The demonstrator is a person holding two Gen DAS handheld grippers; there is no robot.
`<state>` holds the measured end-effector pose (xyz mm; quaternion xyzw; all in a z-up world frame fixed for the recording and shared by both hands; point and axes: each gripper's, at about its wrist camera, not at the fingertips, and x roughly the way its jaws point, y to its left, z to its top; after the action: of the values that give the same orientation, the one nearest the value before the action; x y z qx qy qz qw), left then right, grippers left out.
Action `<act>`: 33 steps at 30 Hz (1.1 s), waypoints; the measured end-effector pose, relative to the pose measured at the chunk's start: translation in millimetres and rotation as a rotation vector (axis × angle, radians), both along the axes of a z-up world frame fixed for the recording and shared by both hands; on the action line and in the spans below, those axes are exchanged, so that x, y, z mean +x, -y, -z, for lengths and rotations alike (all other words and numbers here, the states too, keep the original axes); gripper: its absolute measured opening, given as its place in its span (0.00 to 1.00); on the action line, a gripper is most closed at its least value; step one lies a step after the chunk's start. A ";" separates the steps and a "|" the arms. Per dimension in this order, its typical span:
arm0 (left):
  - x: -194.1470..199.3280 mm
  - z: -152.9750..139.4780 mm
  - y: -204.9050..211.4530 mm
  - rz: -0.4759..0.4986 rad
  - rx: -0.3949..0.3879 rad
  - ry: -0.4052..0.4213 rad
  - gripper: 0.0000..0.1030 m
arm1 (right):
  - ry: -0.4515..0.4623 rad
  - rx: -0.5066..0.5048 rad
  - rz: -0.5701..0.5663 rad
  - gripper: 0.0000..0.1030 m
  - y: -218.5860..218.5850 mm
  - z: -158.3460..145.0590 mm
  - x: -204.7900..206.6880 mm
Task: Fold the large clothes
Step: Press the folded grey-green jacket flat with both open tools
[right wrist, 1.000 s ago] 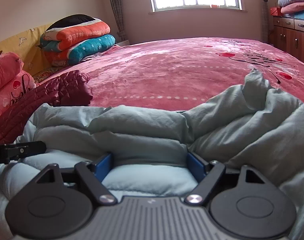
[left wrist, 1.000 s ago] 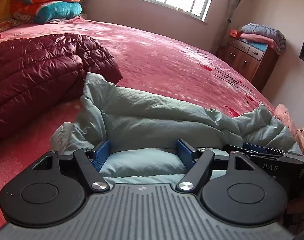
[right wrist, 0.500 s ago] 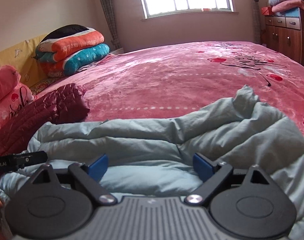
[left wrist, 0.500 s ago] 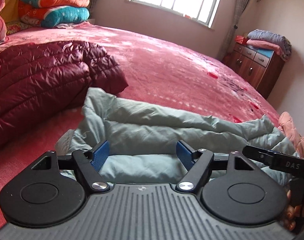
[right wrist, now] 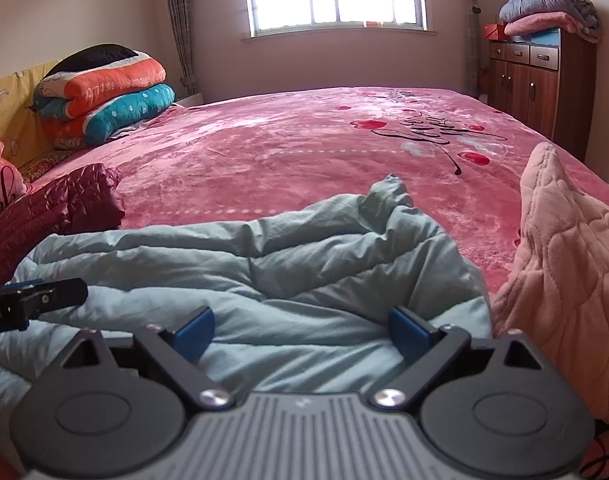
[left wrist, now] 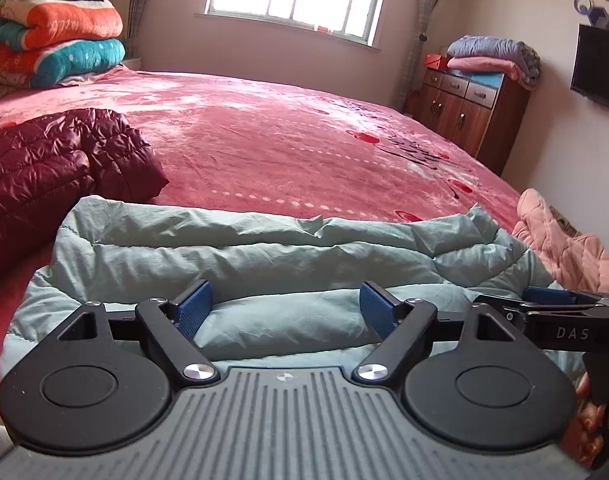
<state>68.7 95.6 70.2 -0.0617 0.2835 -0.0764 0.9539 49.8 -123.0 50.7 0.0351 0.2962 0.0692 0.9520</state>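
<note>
A light green padded jacket point(left wrist: 264, 248) point(right wrist: 304, 248) lies folded in a long band on the red bed point(left wrist: 284, 140), near its front edge. My left gripper point(left wrist: 286, 304) sits low over the jacket's near fold; its jaws are opening, and a soft ridge of fabric lies between the blue pads without being pinched. To its right, my right gripper point(right wrist: 300, 328) stands wide over the same fold, its pads apart and clear of the cloth. Each gripper's tip shows in the other's view: the right gripper point(left wrist: 544, 300) and the left gripper point(right wrist: 36, 292).
A maroon quilted jacket point(left wrist: 56, 168) point(right wrist: 56, 208) lies at the left. A pink quilted garment point(left wrist: 564, 248) point(right wrist: 564, 280) is heaped at the right. Folded blankets point(left wrist: 56, 40) are stacked at the headboard. A wooden cabinet point(left wrist: 472, 116) and a wall television point(left wrist: 596, 68) stand beyond the bed.
Both grippers have drawn back and a little up from the green jacket with jaws widening. The raised flap of the jacket has settled into a flatter fold.
</note>
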 end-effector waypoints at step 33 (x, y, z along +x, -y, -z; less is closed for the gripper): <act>2.3 31.6 16.8 -0.058 0.101 -0.009 1.00 | -0.062 -0.036 -0.045 0.97 2.9 35.5 14.3</act>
<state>70.9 78.8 38.6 -0.0220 0.2894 -0.0341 0.9564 64.2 -125.8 15.2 0.0132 0.3277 0.0843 0.9409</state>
